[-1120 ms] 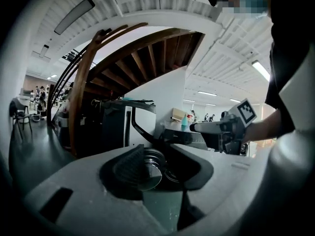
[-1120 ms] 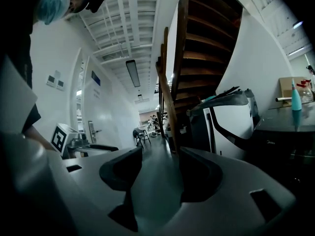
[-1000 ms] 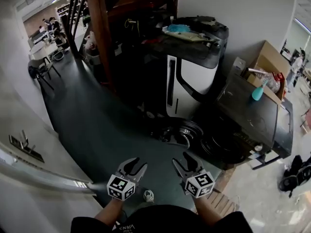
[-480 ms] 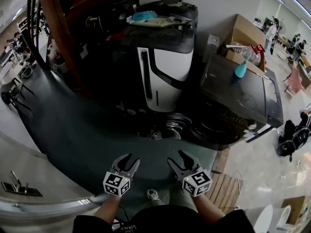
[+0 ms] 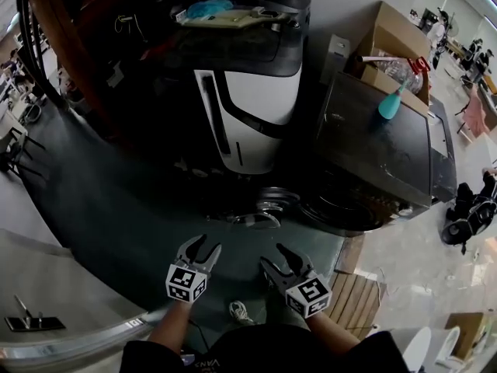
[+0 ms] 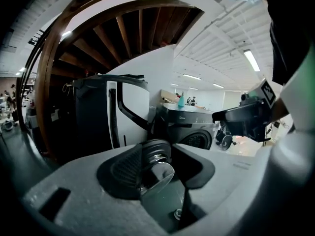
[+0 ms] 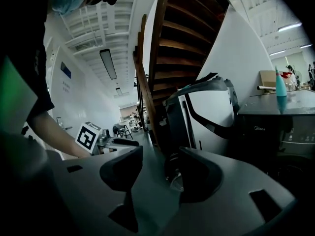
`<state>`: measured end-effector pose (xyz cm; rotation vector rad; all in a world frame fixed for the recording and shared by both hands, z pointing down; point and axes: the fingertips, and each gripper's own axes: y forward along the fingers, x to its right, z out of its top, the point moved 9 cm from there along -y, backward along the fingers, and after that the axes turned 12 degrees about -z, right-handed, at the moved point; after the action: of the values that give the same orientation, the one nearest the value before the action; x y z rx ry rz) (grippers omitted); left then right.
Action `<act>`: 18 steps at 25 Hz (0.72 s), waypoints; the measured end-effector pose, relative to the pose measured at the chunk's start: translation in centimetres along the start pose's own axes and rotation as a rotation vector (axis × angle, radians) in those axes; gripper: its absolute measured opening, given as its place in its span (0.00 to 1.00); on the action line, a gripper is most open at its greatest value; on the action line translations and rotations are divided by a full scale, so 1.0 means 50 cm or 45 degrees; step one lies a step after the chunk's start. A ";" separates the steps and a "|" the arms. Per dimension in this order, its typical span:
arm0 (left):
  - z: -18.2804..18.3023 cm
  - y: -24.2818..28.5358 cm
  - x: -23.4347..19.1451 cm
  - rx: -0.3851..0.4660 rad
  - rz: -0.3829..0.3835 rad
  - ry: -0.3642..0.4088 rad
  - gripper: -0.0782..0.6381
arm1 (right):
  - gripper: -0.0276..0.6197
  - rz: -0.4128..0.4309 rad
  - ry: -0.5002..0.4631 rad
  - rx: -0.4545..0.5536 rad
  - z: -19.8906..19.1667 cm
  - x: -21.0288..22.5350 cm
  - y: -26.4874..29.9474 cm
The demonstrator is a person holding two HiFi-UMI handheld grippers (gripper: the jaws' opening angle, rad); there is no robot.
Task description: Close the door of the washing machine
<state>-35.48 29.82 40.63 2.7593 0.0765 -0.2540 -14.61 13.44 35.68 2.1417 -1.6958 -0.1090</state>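
The dark washing machine [image 5: 380, 146] stands at the right. Its round door [image 5: 272, 204] hangs swung open to the left, low above the floor. My left gripper [image 5: 200, 249] and right gripper [image 5: 281, 256] are side by side just in front of the door, apart from it. The left jaws are opening and nothing is between them. In the left gripper view the door [image 6: 156, 156] shows beyond the left gripper [image 6: 160, 173], with the washing machine [image 6: 189, 129] behind. The right gripper [image 7: 160, 173] is open and holds nothing; the door [image 7: 174, 173] lies ahead of it.
A white and black appliance [image 5: 248, 107] stands left of the washer under a dark wooden staircase [image 5: 46, 22]. A teal bottle [image 5: 390, 103] sits on the washer, with a cardboard box [image 5: 396, 45] behind it. A wooden pallet [image 5: 357, 298] lies at my right.
Both grippers have moved forward and down toward the open door. The view has swung right, bringing the washer closer. The left jaws stand slightly wider.
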 end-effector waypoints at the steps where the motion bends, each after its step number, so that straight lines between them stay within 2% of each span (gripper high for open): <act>1: 0.002 0.021 -0.013 -0.011 0.000 -0.007 0.37 | 0.37 0.016 -0.001 -0.012 0.004 0.011 0.011; 8: 0.000 0.168 -0.098 -0.126 -0.019 -0.028 0.43 | 0.36 0.106 -0.034 -0.092 0.003 0.093 0.105; 18: -0.059 0.305 -0.192 -0.294 -0.028 -0.041 0.48 | 0.36 0.176 -0.058 -0.201 -0.018 0.179 0.213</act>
<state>-43.09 16.52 50.54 2.5256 0.1202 -0.2770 -21.78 3.25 41.97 1.9163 -1.7916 -0.2457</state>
